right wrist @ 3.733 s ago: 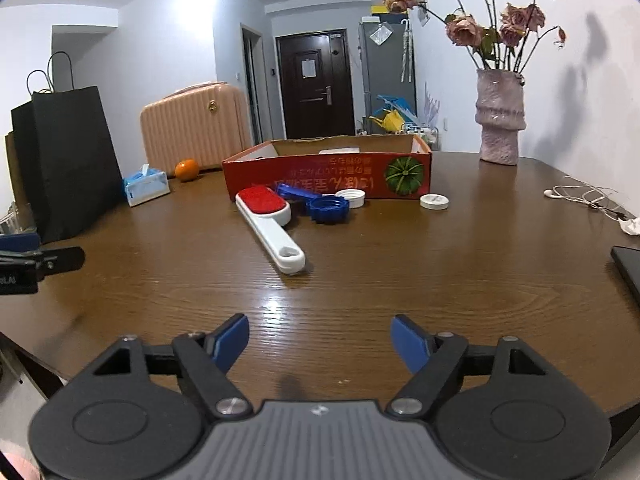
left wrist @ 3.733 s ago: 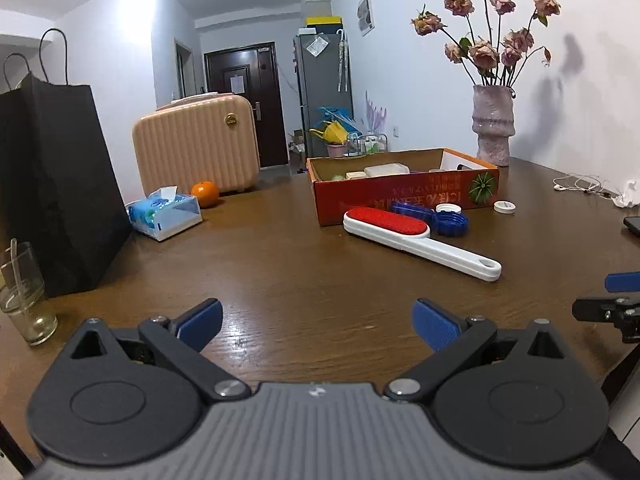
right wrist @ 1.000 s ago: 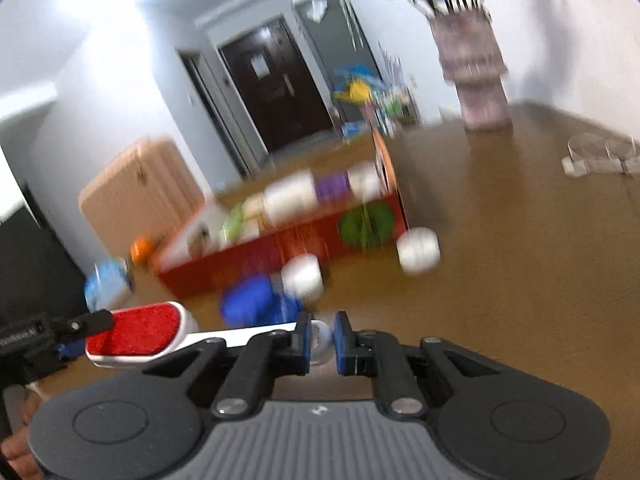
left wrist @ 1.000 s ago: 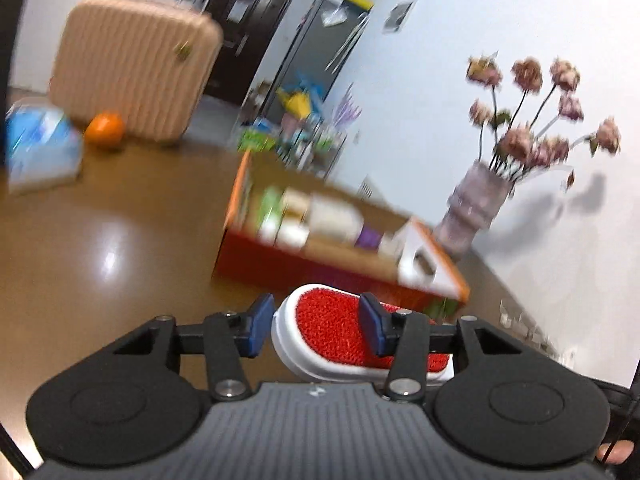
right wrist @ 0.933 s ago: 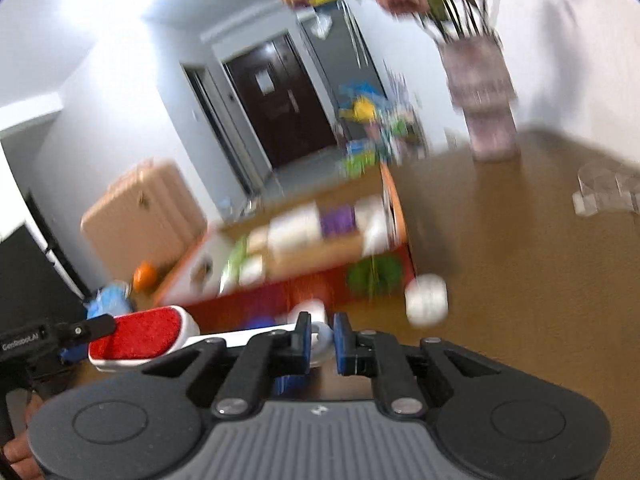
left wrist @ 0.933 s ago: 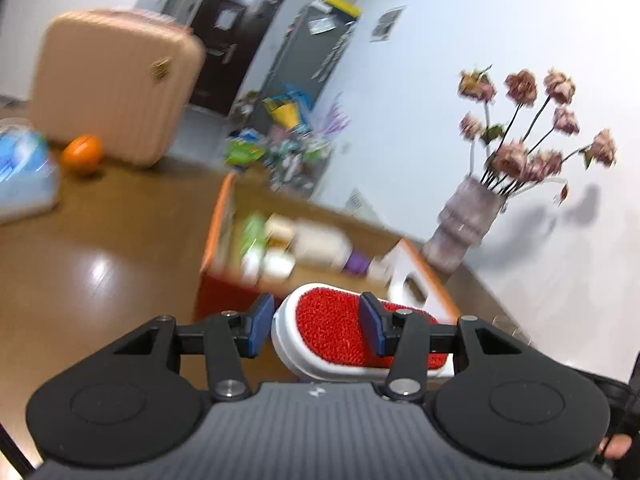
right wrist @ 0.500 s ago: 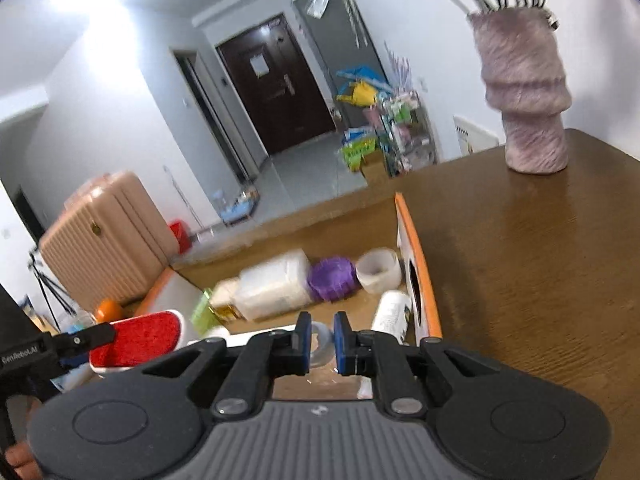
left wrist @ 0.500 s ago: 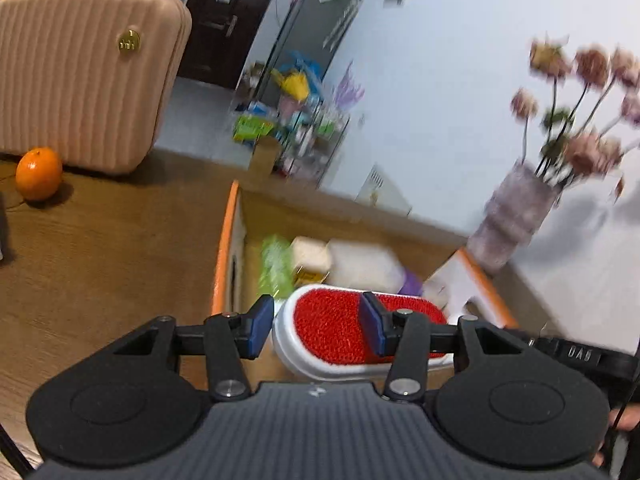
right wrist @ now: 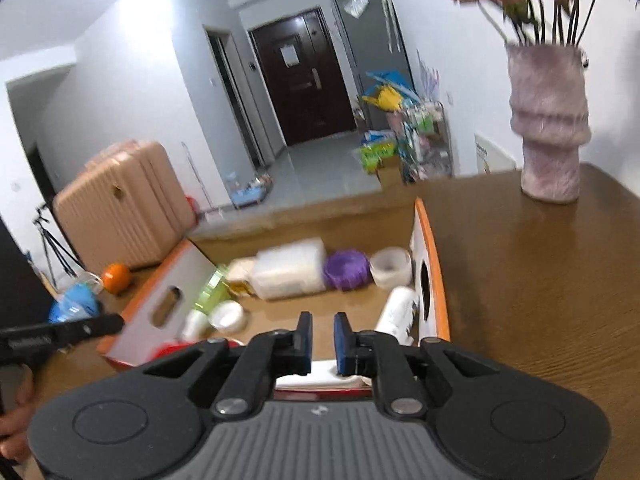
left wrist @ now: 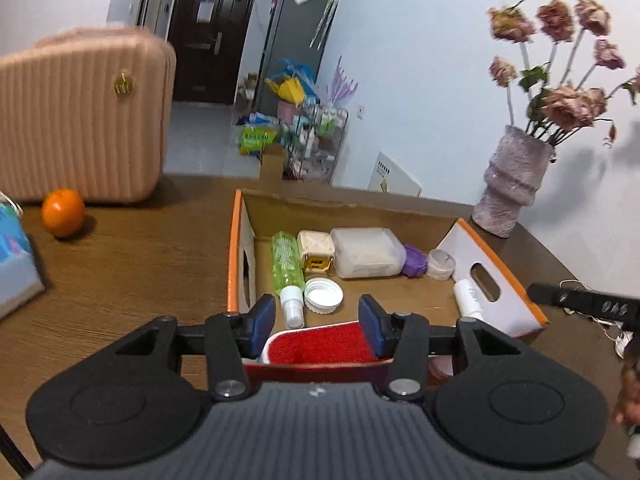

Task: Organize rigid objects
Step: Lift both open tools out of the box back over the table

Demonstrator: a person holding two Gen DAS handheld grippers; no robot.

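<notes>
**A:** Why two grippers on one thing?

**B:** The white plastic lint brush with a red bristle pad (left wrist: 320, 346) is long. The left gripper (left wrist: 317, 322) clasps its broad red head, blue pads against the head's two sides; the right gripper (right wrist: 321, 338) pinches the thin white handle, jaws nearly together. Holding both ends keeps it level and, I judge, stops it swinging.

**B:** It hangs over the near wall of the open orange-edged cardboard box (left wrist: 234, 248), at six o'clock of the box's floor, not yet set down.

**A:** Why there?

**B:** The far half is taken. In the left wrist view a clear green spray bottle (left wrist: 286, 262) lies at about ten o'clock, a white screw lid (left wrist: 323, 295) just beside its nozzle, and a frosted white plastic tub (left wrist: 368, 252) at twelve. A purple ribbed cap (left wrist: 414, 260) and a small translucent cup (left wrist: 440, 264) sit toward one o'clock, and a white tube (left wrist: 468, 300) leans along the right wall at three. The bare strip along the near side looks like the only stretch long enough.

**A:** Risk?

**B:** Probably the head nudging the spray bottle's nozzle or the lid.
</notes>
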